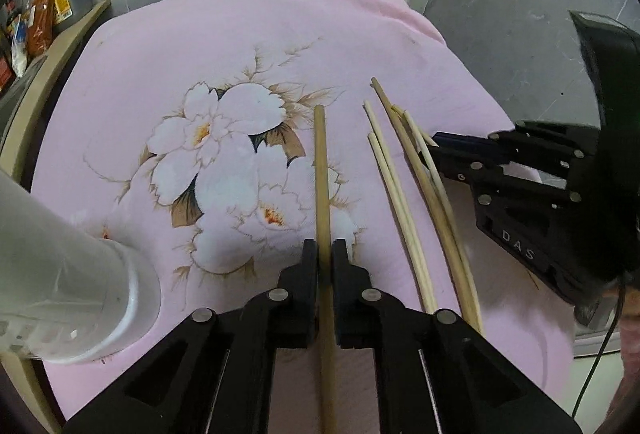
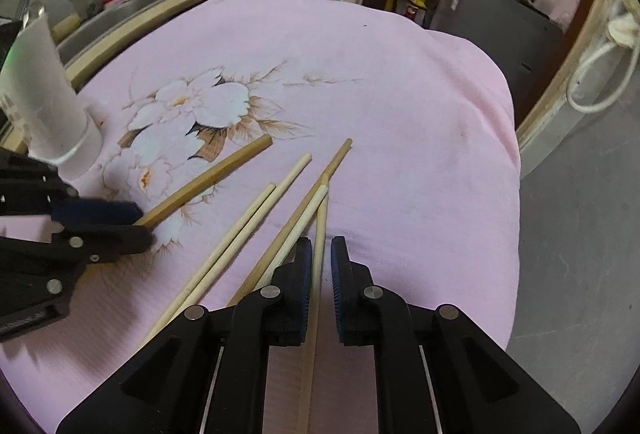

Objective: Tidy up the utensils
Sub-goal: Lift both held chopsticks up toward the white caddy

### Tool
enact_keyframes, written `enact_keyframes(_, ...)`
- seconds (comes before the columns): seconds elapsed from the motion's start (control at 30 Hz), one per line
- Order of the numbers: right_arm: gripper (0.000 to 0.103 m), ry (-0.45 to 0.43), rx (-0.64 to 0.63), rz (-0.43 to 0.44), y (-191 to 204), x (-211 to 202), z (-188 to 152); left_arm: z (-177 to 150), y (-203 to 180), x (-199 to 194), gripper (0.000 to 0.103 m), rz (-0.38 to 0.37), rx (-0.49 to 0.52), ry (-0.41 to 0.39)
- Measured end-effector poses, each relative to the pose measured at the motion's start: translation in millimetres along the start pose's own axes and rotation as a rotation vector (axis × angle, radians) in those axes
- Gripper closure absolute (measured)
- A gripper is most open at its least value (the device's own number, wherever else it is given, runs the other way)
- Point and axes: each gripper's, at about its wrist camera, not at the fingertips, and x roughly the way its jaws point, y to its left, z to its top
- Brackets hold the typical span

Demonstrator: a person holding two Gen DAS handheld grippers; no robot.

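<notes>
Two views, taken in turn. From the left wrist, the left hand-held gripper is pinching a tan chopstick, its pads pressed against the shaft partway along, so most of the stick juts forward over the pink cloth covering the tabletop. That grip, well back from the far end, probably leaves a long free length to steer into the white cup, which stands close at the left edge and looks like the holder for the utensils. To the right, the loose chopsticks lie roughly side by side on the cloth, some crossing at their far ends. The right hand-held gripper reaches in from the right, its tips among the outermost sticks.

From the right wrist, the right hand-held gripper has a pale chopstick running between its fingers; the jaws are all but pressed together, and I judge they are pinching it, though a sliver of gap shows beside the right pad. The remaining sticks fan away to the left on the cloth. Farther left, the left hand-held gripper holds the tan chopstick angled up off the cloth, just beside the cup. Each hand carrying one stick suggests they go in singly.
</notes>
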Motion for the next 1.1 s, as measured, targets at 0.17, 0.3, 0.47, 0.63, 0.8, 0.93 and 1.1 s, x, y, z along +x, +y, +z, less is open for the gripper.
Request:
enact_keyframes(0.17, 0.100, -0.080, 0.142, 0.049, -12, -15, -12, -12, 3, -11, 0.099, -0.055, -0.059, -0.079)
enact_keyframes(0.3, 0.100, -0.197, 0.163, 0.021, -13, -34, -31, -32, 0, -26, 0.099, -0.087, -0.076, -0.175)
enact_keyframes(0.47, 0.100, -0.397, 0.169, -0.039, -7, -64, -54, -53, -8, -53, 0.099, -0.087, -0.068, -0.372)
enact_keyframes(0.63, 0.100, -0.633, 0.156, -0.060, 14, -100, -69, -64, -17, -81, 0.099, -0.071, -0.065, -0.584)
enact_keyframes(0.8, 0.100, -0.831, 0.114, -0.085, 41, -126, -70, -75, -14, -113, 0.099, -0.040, -0.077, -0.798)
enact_keyframes(0.93, 0.100, -0.977, 0.094, -0.096, 58, -147, -63, -79, 0, -141, 0.099, -0.052, -0.109, -0.924)
enact_keyframes(1.1, 0.100, -1.152, 0.083, -0.063, 78, -172, -44, -82, 25, -187, 0.099, -0.018, -0.138, -1.072)
